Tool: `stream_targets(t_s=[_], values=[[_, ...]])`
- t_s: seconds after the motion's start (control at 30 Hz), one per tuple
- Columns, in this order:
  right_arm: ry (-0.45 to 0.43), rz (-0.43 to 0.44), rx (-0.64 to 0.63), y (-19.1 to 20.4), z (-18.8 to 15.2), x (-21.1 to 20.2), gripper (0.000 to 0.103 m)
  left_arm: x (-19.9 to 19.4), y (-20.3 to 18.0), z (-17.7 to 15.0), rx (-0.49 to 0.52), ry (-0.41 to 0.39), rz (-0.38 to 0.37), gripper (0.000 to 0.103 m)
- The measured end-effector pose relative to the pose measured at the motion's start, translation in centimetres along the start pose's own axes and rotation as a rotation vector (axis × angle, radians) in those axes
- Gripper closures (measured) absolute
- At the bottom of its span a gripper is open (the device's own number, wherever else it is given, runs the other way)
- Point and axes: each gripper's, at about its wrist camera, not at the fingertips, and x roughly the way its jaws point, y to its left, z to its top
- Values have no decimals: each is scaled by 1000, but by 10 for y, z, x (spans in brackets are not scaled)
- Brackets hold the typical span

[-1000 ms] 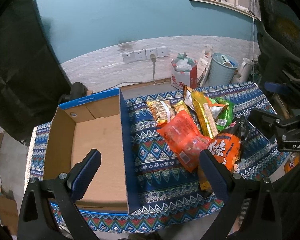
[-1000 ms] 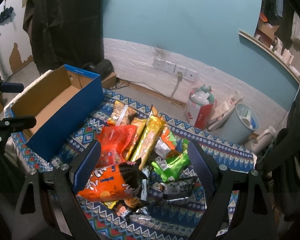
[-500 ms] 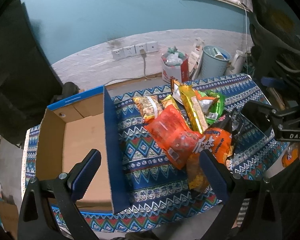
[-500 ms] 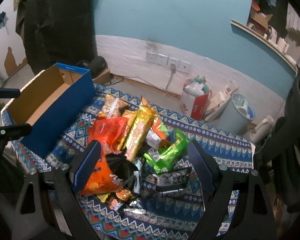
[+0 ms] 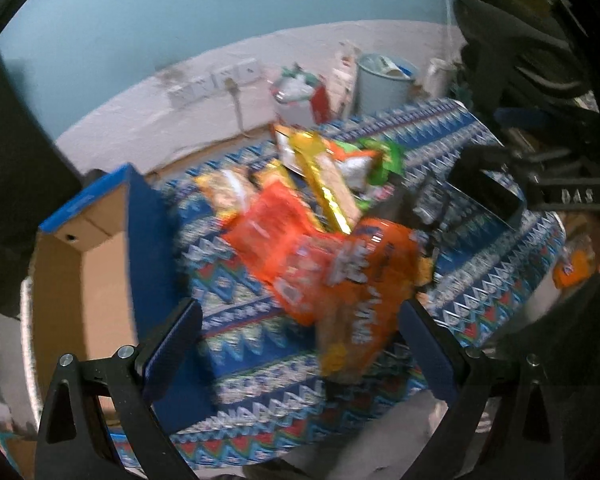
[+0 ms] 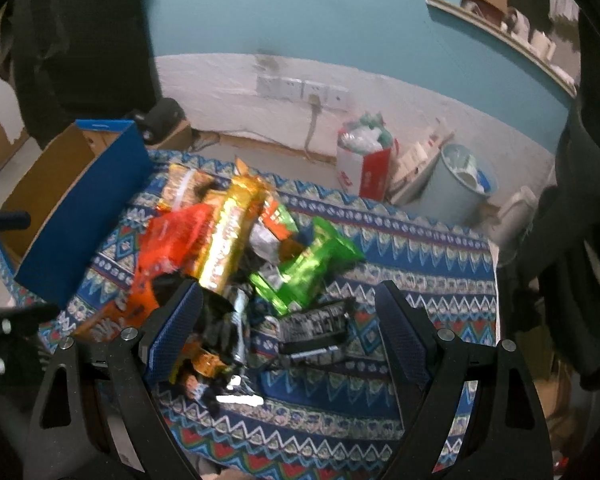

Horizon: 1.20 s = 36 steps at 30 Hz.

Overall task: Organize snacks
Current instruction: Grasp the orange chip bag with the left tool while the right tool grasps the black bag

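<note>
Orange everywhere in the pile: big orange chip bag (image 5: 364, 276) up front, red packet (image 5: 276, 232) half under it, long gold wrapper (image 6: 226, 240) across the middle, green packet (image 6: 308, 268) off to the right side, dark bars (image 6: 316, 324) at the near edge. All heaped on the patterned blue cloth (image 6: 420, 248). Nothing sorted yet by the look of it.

Blue cardboard box (image 5: 100, 264) open and bare inside, just beside the pile on its left. Presumably where the snacks go.

Left gripper (image 5: 300, 340) spread wide, nothing between the fingers, hanging above the near edge of the cloth with the orange bag right ahead. Left view pretty smeared, so fine detail there not readable. Right gripper (image 6: 284, 328) also wide apart and empty, hovering over the dark bars and green packet.

Step in hand, best guess: the approach for a first pick. Next up probably a drop onto one packet, then a gentle squeeze. Crinkly, puffy bags, so a grab at an edge or seam likely better than a crush across the middle. Overlaps could drag neighbours along.
</note>
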Motion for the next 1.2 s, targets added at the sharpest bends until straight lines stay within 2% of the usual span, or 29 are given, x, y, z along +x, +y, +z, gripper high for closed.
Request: stream_targets(t_s=[0.2, 0.77, 0.83, 0.9, 1.1, 1.2], values=[[38, -7, 58, -21, -8, 9, 17, 27, -19, 1, 28, 72, -56, 3], [165, -20, 133, -58, -33, 51, 17, 98, -51, 7, 150, 191, 5, 3], [182, -17, 132, -58, -34, 57, 17, 102, -51, 8, 147, 189, -8, 12], [197, -6, 132, -58, -36, 64, 17, 106, -50, 8, 142, 202, -23, 31], [257, 37, 95, -53, -40, 95, 17, 101, -44, 7, 119, 173, -54, 42], [298, 49, 67, -49, -43, 113, 17, 97, -40, 6, 102, 168, -61, 44]])
